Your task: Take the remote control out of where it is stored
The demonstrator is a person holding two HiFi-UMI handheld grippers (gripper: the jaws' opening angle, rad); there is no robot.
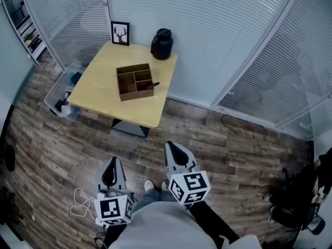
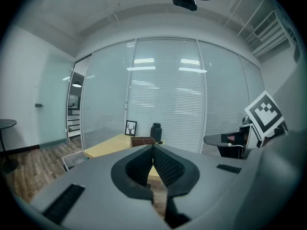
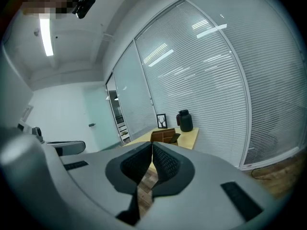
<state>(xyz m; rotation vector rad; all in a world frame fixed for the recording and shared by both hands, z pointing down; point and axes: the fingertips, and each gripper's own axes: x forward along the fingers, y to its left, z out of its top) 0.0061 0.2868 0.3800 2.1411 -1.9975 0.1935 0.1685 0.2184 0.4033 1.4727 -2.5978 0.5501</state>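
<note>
A brown wooden organiser box [image 1: 136, 94] with several compartments stands on the light wooden table [image 1: 98, 90]. The dark remote control [image 1: 152, 86] leans out of its right compartment, one end over the rim. Both grippers hang low in front of my body, over the floor and well short of the table. My left gripper [image 1: 112, 161] is shut with nothing in it, and so is my right gripper [image 1: 173, 147]. In the right gripper view the shut jaws [image 3: 151, 145] point toward the box [image 3: 162, 136] and remote [image 3: 174, 138]. The left gripper [image 2: 153, 148] faces the box [image 2: 143, 140] too.
A black jug [image 1: 162, 44] and a framed deer picture [image 1: 120, 33] stand at the table's far edge by the blinds. A clear plastic bin [image 1: 61, 96] sits on the floor left of the table. A white cable [image 1: 80, 205] lies near my feet. Dark bags [image 1: 295, 201] sit at right.
</note>
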